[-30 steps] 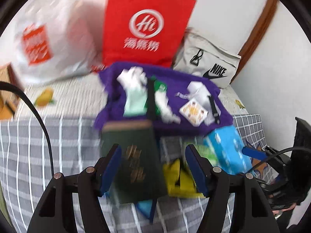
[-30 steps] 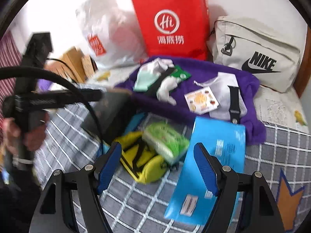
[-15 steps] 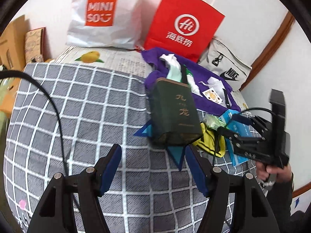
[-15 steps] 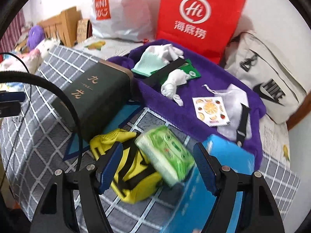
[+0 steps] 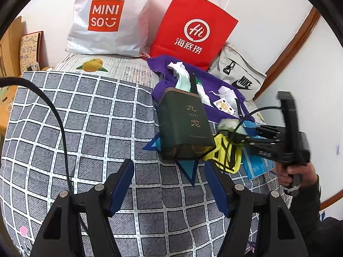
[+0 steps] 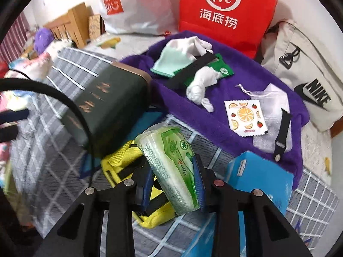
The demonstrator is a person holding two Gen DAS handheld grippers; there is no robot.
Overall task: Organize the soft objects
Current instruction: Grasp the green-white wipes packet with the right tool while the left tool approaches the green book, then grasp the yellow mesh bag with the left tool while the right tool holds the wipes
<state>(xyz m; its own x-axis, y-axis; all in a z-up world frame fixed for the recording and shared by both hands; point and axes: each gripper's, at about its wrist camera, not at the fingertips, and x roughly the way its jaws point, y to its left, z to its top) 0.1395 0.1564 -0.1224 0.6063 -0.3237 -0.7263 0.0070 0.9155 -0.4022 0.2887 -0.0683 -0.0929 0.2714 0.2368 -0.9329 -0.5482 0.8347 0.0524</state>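
The right gripper (image 6: 174, 184) has its blue pads clamped on the green tissue pack (image 6: 171, 167), which sits tilted between them, right over the yellow pouch (image 6: 120, 160). The left gripper (image 5: 169, 184) hangs wide apart with nothing in it, above the grey checked bedspread (image 5: 85, 115).

Containers: the dark green box (image 5: 184, 124) with gold characters lies on its side just left of the pouch (closed, so no idea what's in it). Behind it the purple towel (image 6: 235, 72) is working as a sort of tray: on it are a mint and white cloth (image 6: 178, 57), a knotted white sock (image 6: 200, 87), a green packet (image 6: 223, 68), a fruit-print sachet (image 6: 244, 117) and a white mesh drawstring bag (image 6: 272, 107) with a black strap (image 6: 283, 132) over it.

Along the wall stand a white MINISO bag (image 5: 107, 19), a red paper bag (image 5: 193, 32) and a beige Nike bag (image 5: 238, 79); can't see inside any of them. A blue flat package (image 6: 261, 182) lies right of the pouch.
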